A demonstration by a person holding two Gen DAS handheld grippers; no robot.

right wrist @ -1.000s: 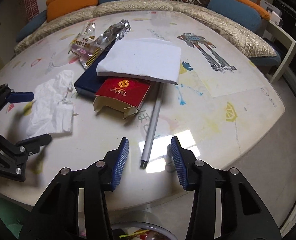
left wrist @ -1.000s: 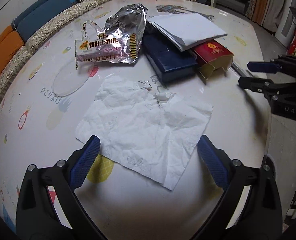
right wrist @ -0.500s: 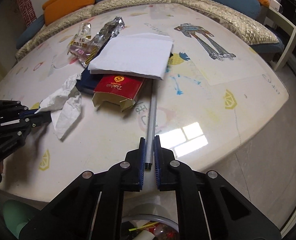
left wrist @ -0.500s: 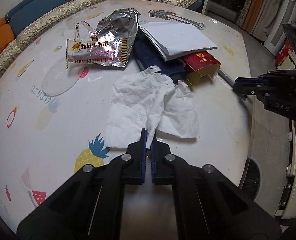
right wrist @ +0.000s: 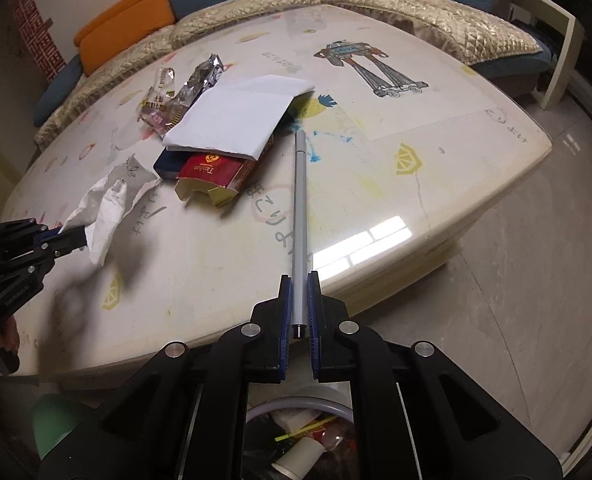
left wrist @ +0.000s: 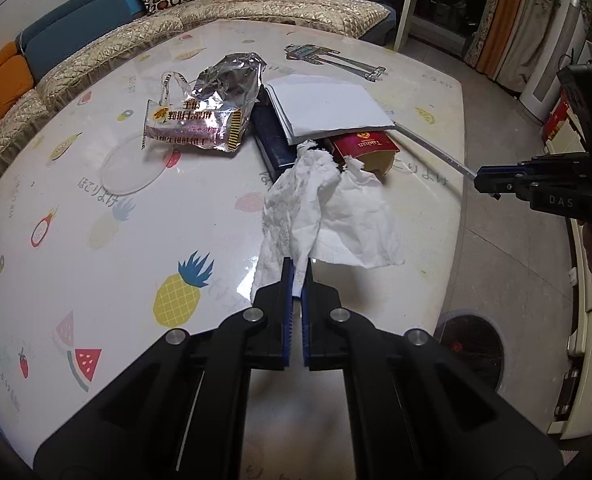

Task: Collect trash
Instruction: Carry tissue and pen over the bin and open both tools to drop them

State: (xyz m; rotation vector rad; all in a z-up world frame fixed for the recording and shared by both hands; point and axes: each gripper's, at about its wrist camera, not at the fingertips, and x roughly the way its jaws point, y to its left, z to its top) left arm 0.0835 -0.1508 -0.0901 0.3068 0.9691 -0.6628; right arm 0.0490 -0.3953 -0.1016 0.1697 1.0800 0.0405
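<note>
Left gripper (left wrist: 296,280) is pinched on a corner of the crumpled tissue (left wrist: 328,208), most of it draping toward the table (left wrist: 96,272); right gripper (right wrist: 299,300) is clamped on the near end of the grey rod (right wrist: 301,208), which reaches out over the tabletop. Bin (right wrist: 300,440) sits directly below the right gripper. Suggest lifting both clear before swinging over, so the tissue doesn't snag the red carton (left wrist: 366,146). Tip the rod down before letting go.

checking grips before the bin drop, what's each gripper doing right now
left gripper: shut on the white tissue.
right gripper: shut on the grey pen.
</note>
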